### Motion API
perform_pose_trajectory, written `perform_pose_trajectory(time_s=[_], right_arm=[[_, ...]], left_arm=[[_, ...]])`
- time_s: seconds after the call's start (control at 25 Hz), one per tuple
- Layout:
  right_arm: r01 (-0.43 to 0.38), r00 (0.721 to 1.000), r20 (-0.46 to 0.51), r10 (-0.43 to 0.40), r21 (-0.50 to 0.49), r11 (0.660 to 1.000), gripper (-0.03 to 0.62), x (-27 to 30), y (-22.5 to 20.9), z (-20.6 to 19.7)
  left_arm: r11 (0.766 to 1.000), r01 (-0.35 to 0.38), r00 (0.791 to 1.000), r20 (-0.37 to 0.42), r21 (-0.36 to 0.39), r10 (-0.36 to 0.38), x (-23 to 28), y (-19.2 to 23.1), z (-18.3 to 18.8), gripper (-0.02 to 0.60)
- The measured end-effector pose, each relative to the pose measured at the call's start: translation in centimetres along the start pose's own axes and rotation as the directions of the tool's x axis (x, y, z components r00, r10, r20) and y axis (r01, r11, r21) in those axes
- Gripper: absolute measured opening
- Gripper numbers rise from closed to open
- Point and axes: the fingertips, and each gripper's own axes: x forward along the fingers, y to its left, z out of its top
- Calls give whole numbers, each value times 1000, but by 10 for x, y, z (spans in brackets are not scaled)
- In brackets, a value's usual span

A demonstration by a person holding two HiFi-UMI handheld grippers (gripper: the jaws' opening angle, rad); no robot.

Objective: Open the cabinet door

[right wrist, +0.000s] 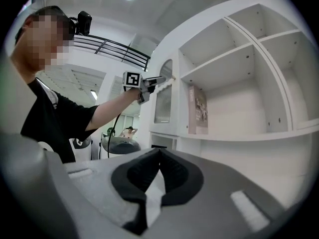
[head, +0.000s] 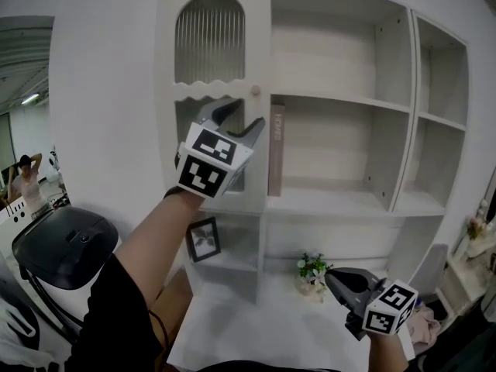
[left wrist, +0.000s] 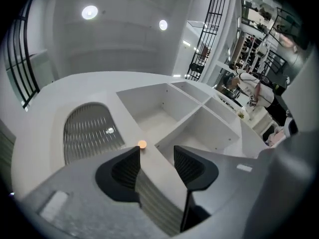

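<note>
The white cabinet door (head: 213, 91) with an arched ribbed-glass window looks closed at the cabinet's upper left. Its small round knob (head: 255, 90) sits on the right stile. My left gripper (head: 239, 121) is raised in front of the door, just below the knob, and is open. In the left gripper view the knob (left wrist: 142, 144) lies just beyond the left gripper (left wrist: 157, 153), and the door's stile shows in the gap between the jaws, with neither pad pressing on it. My right gripper (head: 341, 279) hangs low at the right, shut and empty; its tips (right wrist: 159, 152) meet.
Open shelves (head: 341, 99) fill the cabinet's right side, with a book (head: 277, 149) upright beside the door. Below are a framed picture (head: 203, 239), a small potted plant (head: 312, 268) and a white tabletop (head: 256, 316). A black chair (head: 66, 246) stands at the left.
</note>
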Motion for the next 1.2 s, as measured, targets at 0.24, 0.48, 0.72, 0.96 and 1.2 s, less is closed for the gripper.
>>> perform_pose_trajectory(time_s=[0.24,0.48,0.72,0.96,1.2], right_arm=[[22,1000,-19,-22,-8,1000,3,4,-6,-2],[53,998,-44,-53,-10,999,2,-3,-14,-9],[82,996,-38,-82,-9,997,2,-11,-21,-9],[88,995,-41,-88,-2,996,3,-11,-26,-13],[67,997,-42,-67,1,998,2,-5,-20,-15]], left_arm=[[998,-43,999,9,54,43,47,24,-1,167],[997,-74,997,15,39,73,69,30,-4,137],[993,-113,993,30,39,112,76,35,-4,70],[992,-116,993,36,44,114,76,37,-5,71],[995,-96,995,32,37,95,73,37,-4,72]])
